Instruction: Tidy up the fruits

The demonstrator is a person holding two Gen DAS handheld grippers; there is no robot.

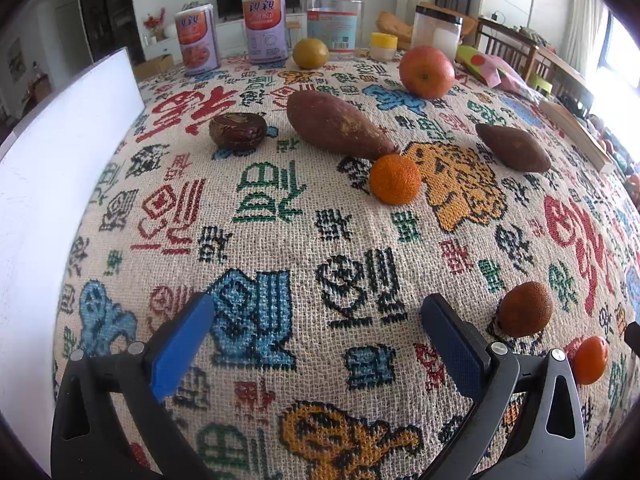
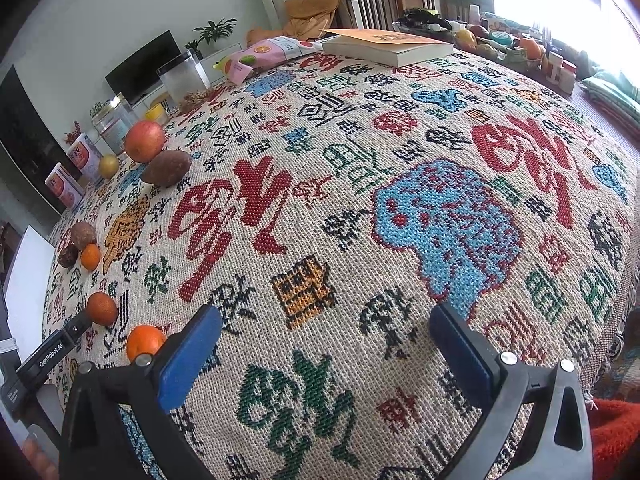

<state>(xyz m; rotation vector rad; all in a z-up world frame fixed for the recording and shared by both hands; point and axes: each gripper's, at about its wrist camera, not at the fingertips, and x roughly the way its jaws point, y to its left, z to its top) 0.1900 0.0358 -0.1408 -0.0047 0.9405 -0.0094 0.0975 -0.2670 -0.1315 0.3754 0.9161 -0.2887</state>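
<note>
We judged the sorting had not yet begun: our left tool and right tool both hung open and empty above the worktop, with fruit scattered ahead. Nearest the left tool lay a dull orange fruit and a small tangerine, so next we needed to swing right and close on one

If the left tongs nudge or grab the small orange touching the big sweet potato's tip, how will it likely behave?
The small orange looks round, so a nudge would probably roll it across the woven tablecloth. Its pebbled skin should grip well. The large sweet potato beside it may block rolling that way.
</note>
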